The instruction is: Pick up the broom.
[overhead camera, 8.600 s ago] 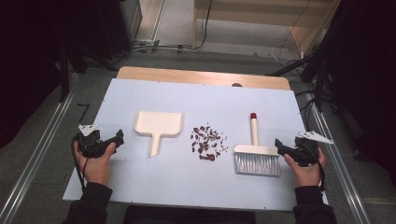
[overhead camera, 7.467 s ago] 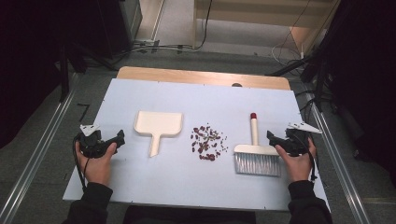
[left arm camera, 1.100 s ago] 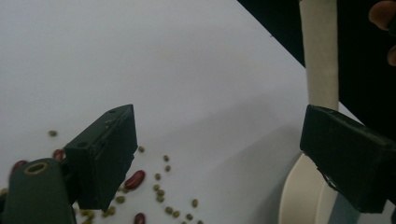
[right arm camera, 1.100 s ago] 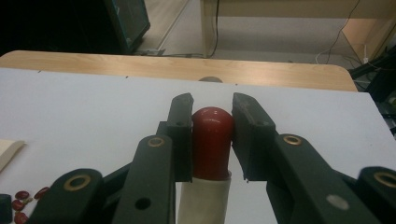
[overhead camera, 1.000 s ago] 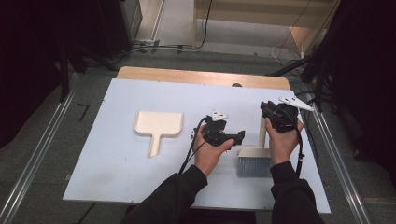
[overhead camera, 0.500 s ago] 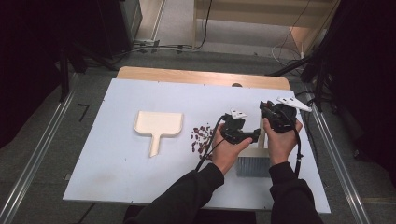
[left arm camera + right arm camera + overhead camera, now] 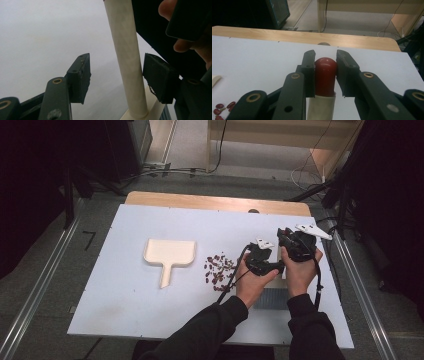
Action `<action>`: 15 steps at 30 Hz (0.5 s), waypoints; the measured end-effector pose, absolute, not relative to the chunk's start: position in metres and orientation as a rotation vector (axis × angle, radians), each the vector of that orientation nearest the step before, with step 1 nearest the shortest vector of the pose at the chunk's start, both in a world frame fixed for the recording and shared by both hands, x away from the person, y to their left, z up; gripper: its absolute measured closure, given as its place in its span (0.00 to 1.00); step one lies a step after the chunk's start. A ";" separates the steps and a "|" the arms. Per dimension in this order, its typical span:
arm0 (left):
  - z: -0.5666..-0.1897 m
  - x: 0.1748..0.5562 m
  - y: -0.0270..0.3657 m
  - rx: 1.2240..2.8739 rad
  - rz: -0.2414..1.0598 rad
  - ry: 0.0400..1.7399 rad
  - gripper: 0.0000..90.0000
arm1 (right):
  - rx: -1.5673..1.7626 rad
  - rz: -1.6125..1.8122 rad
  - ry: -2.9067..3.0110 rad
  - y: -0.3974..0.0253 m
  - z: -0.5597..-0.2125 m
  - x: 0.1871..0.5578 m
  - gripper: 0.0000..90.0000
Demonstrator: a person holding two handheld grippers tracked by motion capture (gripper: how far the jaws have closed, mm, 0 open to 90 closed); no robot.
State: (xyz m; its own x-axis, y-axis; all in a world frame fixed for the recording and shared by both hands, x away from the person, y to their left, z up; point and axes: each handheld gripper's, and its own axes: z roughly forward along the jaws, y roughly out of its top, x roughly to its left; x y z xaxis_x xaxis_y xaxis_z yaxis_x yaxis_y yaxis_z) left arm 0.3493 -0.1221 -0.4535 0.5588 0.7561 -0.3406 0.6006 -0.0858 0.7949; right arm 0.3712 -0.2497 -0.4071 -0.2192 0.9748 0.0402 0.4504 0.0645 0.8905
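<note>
Both grippers at the brush handle, right side of the surface (image 7: 150,320).

Right gripper (image 7: 325,66): fingers clamp the glossy red cap (image 7: 325,72). Left gripper (image 7: 116,77): fingers wide, straddling the smooth cream handle (image 7: 127,65). Beans (image 7: 217,268) and flat cream dustpan (image 7: 169,255) lie leftward.

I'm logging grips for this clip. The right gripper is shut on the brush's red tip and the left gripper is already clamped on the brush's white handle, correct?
Not quite: the left gripper is open, its jaws standing either side of the brush handle without clamping it, as the left gripper view shows. The right gripper is shut on the red tip.
</note>
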 end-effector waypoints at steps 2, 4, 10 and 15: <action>-0.454 0.349 -0.123 1.782 0.194 1.123 0.46 | 1.428 1.107 1.737 -0.250 -0.407 0.371 0.75; -0.455 0.349 -0.125 1.787 0.198 1.123 0.48 | 1.428 1.107 1.735 -0.249 -0.407 0.371 0.75; -0.459 0.349 -0.131 1.788 0.198 1.129 0.53 | 1.426 1.110 1.735 -0.249 -0.407 0.371 0.75; -0.460 0.347 -0.134 1.770 0.195 1.123 0.64 | 1.423 1.112 1.738 -0.248 -0.408 0.372 0.75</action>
